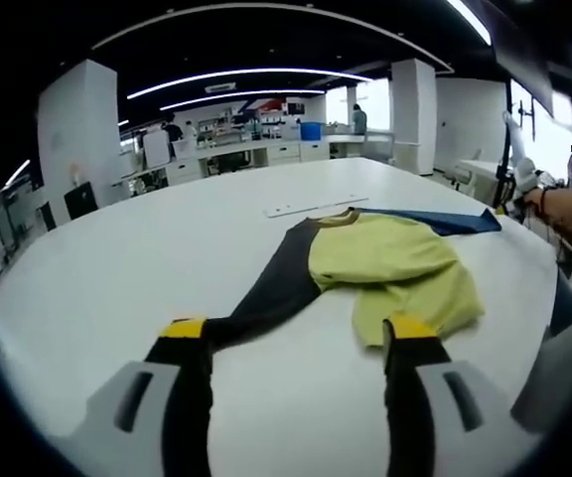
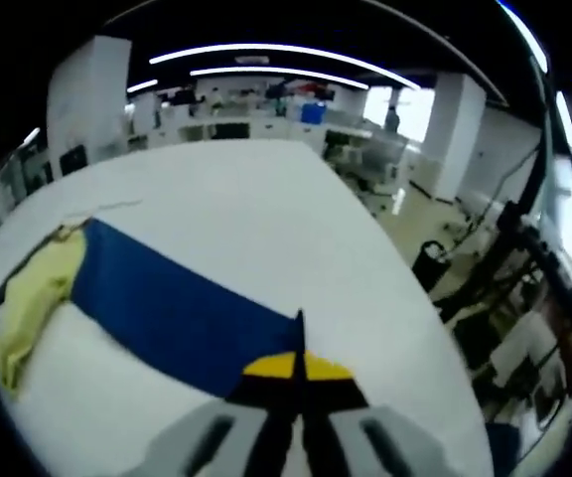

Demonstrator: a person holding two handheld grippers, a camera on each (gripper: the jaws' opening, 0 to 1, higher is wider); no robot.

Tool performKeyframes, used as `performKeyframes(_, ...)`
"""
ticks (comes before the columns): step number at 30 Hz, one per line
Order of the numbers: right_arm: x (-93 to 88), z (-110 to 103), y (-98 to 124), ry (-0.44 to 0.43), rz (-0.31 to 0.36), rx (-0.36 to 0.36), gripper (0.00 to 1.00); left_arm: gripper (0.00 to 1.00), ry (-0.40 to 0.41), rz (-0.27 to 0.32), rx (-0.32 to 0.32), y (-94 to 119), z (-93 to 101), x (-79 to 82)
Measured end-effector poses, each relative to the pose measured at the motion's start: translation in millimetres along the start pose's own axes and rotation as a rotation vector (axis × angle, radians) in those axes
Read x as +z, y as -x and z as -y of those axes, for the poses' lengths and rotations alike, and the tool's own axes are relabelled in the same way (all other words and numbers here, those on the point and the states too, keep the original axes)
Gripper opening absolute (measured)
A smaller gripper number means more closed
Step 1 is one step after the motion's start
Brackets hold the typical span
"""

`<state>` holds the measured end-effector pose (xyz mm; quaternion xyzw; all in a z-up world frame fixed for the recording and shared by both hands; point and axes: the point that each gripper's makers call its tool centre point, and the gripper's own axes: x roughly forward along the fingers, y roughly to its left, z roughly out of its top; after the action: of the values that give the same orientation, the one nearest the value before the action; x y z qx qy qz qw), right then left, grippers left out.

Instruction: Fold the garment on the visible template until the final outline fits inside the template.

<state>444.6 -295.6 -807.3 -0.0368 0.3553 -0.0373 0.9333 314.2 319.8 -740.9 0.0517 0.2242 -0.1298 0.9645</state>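
Sleeves first: I have one garment [image 1: 385, 263] on the white table [image 1: 117, 268], a shirt with a yellow body, a black sleeve [image 1: 266, 293] stretched toward my left gripper [image 1: 296, 343] and a blue sleeve [image 2: 177, 318] running out to the right, where my right gripper [image 2: 298, 370] has its yellow-tipped jaws pressed together on the end of that blue cloth. My left gripper hangs with its jaws apart, the left jaw just at the near end of the black sleeve and nothing between them. I judge the step in hand to be bringing the blue sleeve back over the yellow body; to do it well I would keep the pinch firm, lift only enough for the cloth to clear the table, carry it across in one smooth arc so the fold line lands straight along the shoulder, and lay it flat before letting go, since the yellow panel is already rumpled at its near edge. The left gripper could pin the body meanwhile so it does not drag. By count: one shirt, two sleeves, two grippers, one pale flat strip [image 1: 316, 207] lying on the table just beyond the collar. I cannot make out a template outline on the tabletop, so I cannot judge the fit yet
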Motion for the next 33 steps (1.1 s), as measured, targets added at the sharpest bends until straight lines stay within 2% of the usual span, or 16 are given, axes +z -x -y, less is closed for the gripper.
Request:
performKeyframes(3, 1.2, -7, 1, -0.016, 0.010, 0.020, 0.20, 0.66, 0.000, -0.002, 0.000, 0, 0.4, 0.1)
performKeyframes(7, 0.3, -25, 4, -0.012, 0.013, 0.087, 0.25, 0.67, -0.001, 0.002, -0.007, -1, 5.6, 4.4)
performKeyframes(10, -0.5, -37, 4, -0.017, 0.021, 0.128, 0.34, 0.66, -0.001, 0.009, -0.015, -3, 5.3, 5.5)
performKeyframes(13, -2.9, -59, 14, -0.021, 0.026, 0.177, 0.41, 0.66, -0.004, 0.021, -0.041, -4, 14.5, 9.6)
performKeyframes(17, -2.7, -89, 25, -0.034, 0.040, 0.268, 0.52, 0.66, -0.018, 0.019, -0.096, -9, 37.9, 12.8)
performKeyframes(20, -4.4, -108, 31, -0.016, 0.033, 0.341, 0.60, 0.66, -0.019, 0.015, -0.130, -13, 49.8, 12.8)
performKeyframes(24, -0.6, -134, 42, 0.019, 0.059, 0.435, 0.71, 0.66, -0.032, 0.011, -0.170, -18, 65.6, 13.5)
performKeyframes(29, 2.8, -171, 67, 0.064, 0.082, 0.561, 0.83, 0.65, -0.048, 0.010, -0.215, -21, 85.4, 15.5)
performKeyframes(33, 5.5, -189, 81, 0.114, 0.108, 0.635, 0.92, 0.65, -0.062, 0.006, -0.251, -23, 100.0, 15.4)
